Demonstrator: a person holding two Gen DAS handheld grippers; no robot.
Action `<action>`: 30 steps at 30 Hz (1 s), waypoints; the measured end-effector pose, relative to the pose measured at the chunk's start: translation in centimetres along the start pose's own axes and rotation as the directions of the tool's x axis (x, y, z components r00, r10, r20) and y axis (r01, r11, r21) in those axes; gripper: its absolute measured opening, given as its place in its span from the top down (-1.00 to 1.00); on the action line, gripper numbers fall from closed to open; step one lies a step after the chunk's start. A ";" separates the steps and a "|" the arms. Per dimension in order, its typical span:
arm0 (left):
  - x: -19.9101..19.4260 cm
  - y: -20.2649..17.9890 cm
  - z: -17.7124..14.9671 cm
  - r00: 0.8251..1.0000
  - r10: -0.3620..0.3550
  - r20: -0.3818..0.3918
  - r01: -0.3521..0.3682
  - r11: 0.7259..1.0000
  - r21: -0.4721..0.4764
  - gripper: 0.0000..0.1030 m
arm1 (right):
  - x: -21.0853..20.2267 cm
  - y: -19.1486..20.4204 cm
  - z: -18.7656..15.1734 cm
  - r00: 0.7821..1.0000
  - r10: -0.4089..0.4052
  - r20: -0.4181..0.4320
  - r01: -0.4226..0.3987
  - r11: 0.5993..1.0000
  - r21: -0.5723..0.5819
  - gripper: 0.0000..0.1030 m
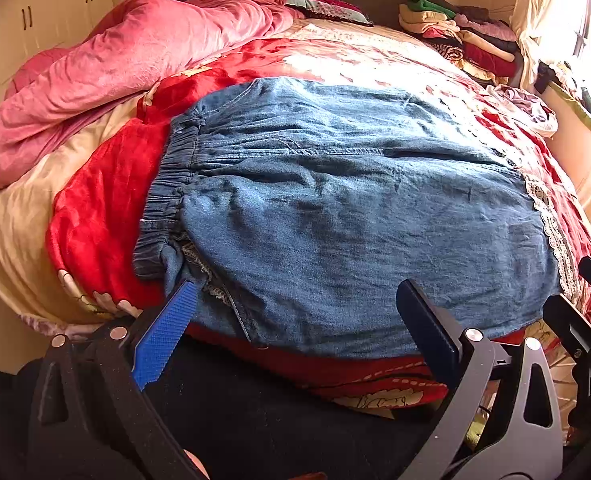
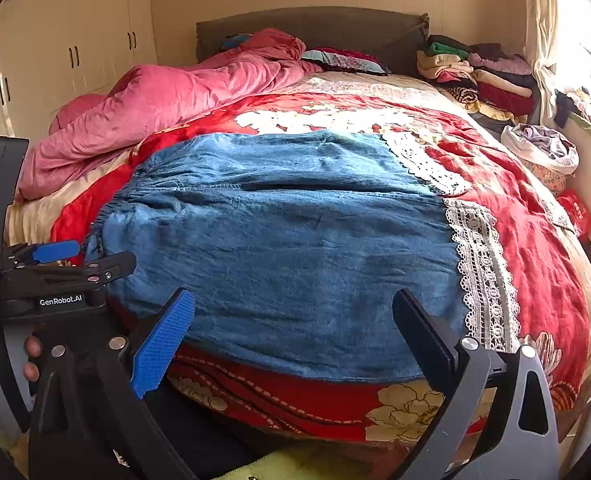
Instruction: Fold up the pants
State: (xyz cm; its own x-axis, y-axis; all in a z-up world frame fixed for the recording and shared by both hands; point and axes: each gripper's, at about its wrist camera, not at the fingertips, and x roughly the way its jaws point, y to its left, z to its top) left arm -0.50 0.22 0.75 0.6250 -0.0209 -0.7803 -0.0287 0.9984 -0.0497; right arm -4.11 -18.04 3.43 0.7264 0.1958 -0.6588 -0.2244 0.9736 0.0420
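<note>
Blue denim pants lie flat on the red flowered bedspread, elastic waistband at the left, white lace cuffs at the right. They also show in the right wrist view. My left gripper is open and empty over the near edge by the waistband. My right gripper is open and empty over the near edge toward the cuffs. The left gripper also shows at the left of the right wrist view.
A crumpled pink quilt lies on the bed's far left. A pile of folded clothes sits at the far right by the headboard. A white bag of clothes lies at the right edge. Wardrobe doors stand on the left.
</note>
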 end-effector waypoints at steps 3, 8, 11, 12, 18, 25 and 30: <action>0.0 -0.1 0.0 1.000 0.003 0.002 -0.003 1.000 0.001 -0.82 | 0.0 -0.1 -0.1 1.000 0.000 -0.001 0.000 1.000 0.002 -0.92; 0.0 0.0 0.0 1.000 0.004 -0.001 -0.004 1.000 0.002 -0.82 | 0.0 -0.1 -0.1 1.000 0.003 -0.001 -0.003 1.000 0.004 -0.92; -0.1 0.0 0.1 1.000 0.004 -0.002 -0.004 1.000 0.002 -0.82 | 0.0 -0.1 -0.1 1.000 0.002 -0.003 -0.002 1.000 0.004 -0.92; -0.1 -0.1 0.0 1.000 0.004 0.000 -0.004 1.000 0.002 -0.82 | 0.0 -0.1 -0.2 1.000 0.002 -0.004 -0.002 1.000 0.004 -0.92; -0.1 0.0 0.1 1.000 0.005 -0.001 -0.005 1.000 0.001 -0.82 | 0.1 -0.1 -0.2 1.000 0.002 -0.007 -0.002 1.000 0.002 -0.92; -0.2 0.2 0.1 1.000 0.006 0.003 -0.006 1.000 -0.001 -0.82 | 0.2 0.0 -0.2 1.000 0.003 -0.008 -0.003 1.000 0.003 -0.92; -0.3 0.2 0.1 1.000 0.008 0.002 -0.008 1.000 0.000 -0.82 | 0.3 0.0 -0.2 1.000 0.003 -0.012 -0.003 1.000 0.005 -0.92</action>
State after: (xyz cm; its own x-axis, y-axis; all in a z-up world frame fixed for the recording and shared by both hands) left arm -0.58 0.41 1.02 0.6260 -0.0125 -0.7797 -0.0336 0.9985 -0.0429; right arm -4.07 -18.00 3.07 0.7179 0.1971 -0.6677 -0.2234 0.9736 0.0472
